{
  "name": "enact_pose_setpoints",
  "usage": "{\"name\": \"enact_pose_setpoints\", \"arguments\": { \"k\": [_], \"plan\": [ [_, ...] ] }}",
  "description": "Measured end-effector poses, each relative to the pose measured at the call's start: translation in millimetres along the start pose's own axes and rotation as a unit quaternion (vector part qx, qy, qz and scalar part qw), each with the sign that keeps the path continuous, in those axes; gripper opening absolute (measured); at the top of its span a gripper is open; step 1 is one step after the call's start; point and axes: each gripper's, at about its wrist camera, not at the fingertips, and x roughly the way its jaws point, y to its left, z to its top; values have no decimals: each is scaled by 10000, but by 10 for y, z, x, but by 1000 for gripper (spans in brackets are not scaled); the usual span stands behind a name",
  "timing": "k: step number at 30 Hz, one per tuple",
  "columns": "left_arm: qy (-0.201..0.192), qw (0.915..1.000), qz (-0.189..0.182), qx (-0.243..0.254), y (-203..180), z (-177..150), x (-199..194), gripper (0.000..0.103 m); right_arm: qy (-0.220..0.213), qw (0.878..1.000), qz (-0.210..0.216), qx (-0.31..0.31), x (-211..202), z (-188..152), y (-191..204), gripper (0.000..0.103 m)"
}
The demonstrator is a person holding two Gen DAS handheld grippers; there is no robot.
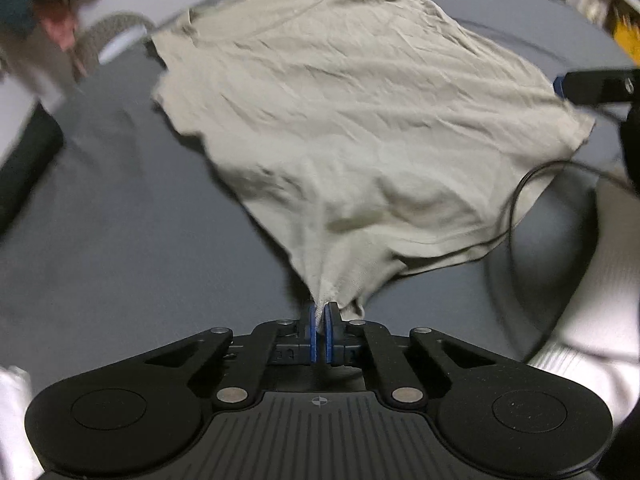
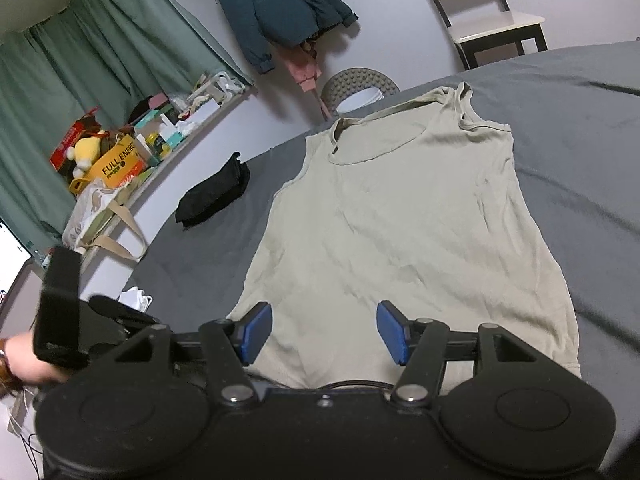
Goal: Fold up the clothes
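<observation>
Meanwhile, on a grey bed sheet [image 2: 580, 152], a beige sleeveless top [image 2: 400, 216] lies spread nearly flat, neckline at the far end and hem toward the near edge. At left, the left gripper [image 1: 320, 316] has its blue pads pinched tight on the near-left hem corner, the cloth drawn up into a peak from the grip. Thin, limp and light by the look of it, the fabric should drape and wrinkle rather than hold a shape, so corners and hems appear the soundest places to grip. Further right, the right gripper [image 2: 324, 332] hovers low over the near hem, jaws spread wide and holding nothing. A folded black garment [image 2: 212, 196] sits on the sheet well to the left of the top.
</observation>
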Motion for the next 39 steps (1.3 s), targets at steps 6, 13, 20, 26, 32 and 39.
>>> {"name": "enact_pose_setpoints", "arguments": {
  "k": [6, 13, 20, 26, 32, 39],
  "plan": [
    [363, 9951, 124, 914, -146, 15, -160, 4, 76, 9999, -71, -135, 23, -2, 45, 60],
    [1406, 9876, -373, 592, -116, 2, 281, 4, 196, 9991, -331, -186, 48, -32, 29, 61],
    [756, 9847, -1344, -809, 538, 33, 1, 4, 205, 9993, -314, 34, 52, -4, -65, 62],
    [-332, 9532, -1490, -2609, 1175, 150, 164, 4, 254, 9991, -333, 76, 69, -17, -83, 63],
    [-828, 9196, -1681, -3452, 1242, 248, 623, 5, 349, 9984, -432, 103, 111, -27, -104, 64],
    [-606, 9279, -1330, -3431, 1059, 246, 807, 2, 482, 9977, -466, 83, 166, -48, -116, 64]
  ]
}}
